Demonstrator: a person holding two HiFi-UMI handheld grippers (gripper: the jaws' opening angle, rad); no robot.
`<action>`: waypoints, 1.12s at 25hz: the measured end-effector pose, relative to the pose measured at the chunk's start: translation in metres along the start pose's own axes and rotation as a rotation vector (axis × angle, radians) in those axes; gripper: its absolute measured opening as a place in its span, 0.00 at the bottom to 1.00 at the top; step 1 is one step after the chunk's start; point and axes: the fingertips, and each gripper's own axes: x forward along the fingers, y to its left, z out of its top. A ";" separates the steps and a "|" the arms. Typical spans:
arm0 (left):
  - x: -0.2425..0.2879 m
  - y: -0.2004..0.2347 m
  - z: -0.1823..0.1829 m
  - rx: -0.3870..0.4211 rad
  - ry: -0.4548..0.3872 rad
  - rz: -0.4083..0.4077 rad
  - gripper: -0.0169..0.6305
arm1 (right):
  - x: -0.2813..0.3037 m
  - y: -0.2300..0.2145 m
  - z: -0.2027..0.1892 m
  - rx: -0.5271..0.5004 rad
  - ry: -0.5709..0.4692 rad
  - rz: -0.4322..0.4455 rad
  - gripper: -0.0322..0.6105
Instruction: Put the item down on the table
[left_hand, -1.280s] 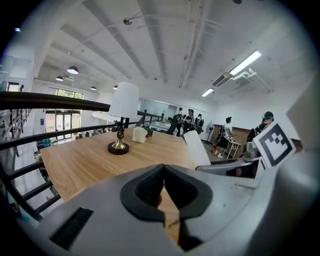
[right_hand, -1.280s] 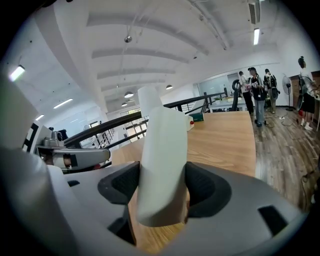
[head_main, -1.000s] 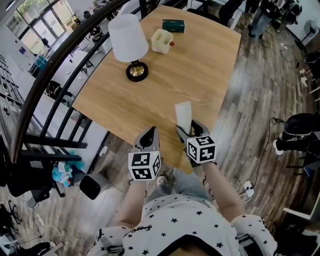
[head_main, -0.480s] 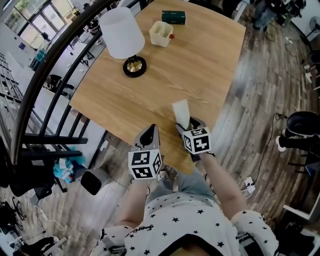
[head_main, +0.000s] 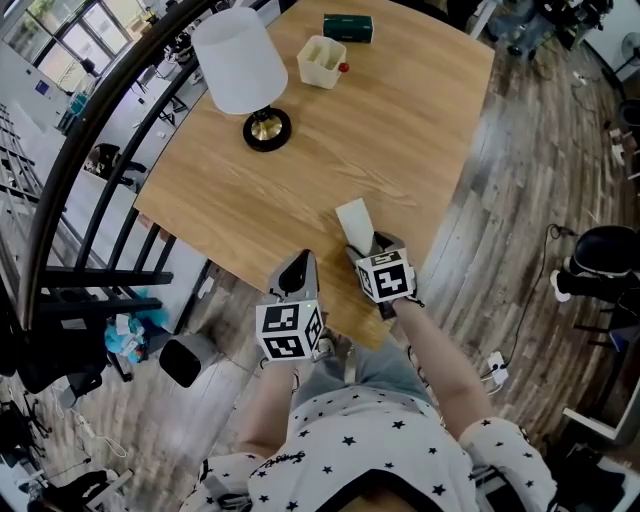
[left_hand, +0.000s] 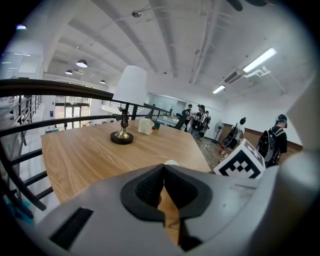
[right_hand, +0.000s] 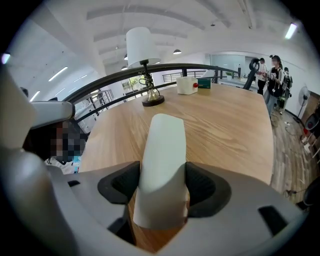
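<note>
Moved a touch forward over the near table (head_main: 400, 130) edge since a second ago: right gripper (head_main: 368, 247), item along with it. Same spot as before for left gripper (head_main: 297, 268), just left of the right one, near the table edge.

Right gripper: clamped on pale off-white item (right_hand: 162, 150), one pad pressing each side. Item sticking out past the jaw tips, over the wood.

Hard to make out:
- lower end of item cut off behind the gripper body in the right gripper view
- touching the table or held just above it: cannot tell from any view
- what the item actually is: unclear, smooth and tapered, no markings visible

Left gripper: jaws together, nothing held, only a sliver of wood showing below the pads.

Around:
- lamp (head_main: 232, 62) with white shade, at far left of table
- white container (head_main: 322, 62) beside it, small red bit on its side
- dark green box (head_main: 347, 28) at the far edge
- all three well apart from the item, bare wood between
- black railing (head_main: 90, 150) along the table's left side
- people (right_hand: 272, 70) standing far off, small
</note>
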 end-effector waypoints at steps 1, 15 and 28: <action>0.001 0.001 0.001 0.004 0.000 0.000 0.05 | 0.002 0.000 0.000 -0.008 0.007 -0.004 0.49; -0.017 0.008 0.006 -0.014 -0.021 0.013 0.05 | 0.013 0.005 -0.001 -0.096 0.146 -0.053 0.49; -0.071 0.017 -0.001 0.005 -0.028 0.014 0.05 | -0.006 0.002 -0.012 -0.044 0.047 -0.136 0.51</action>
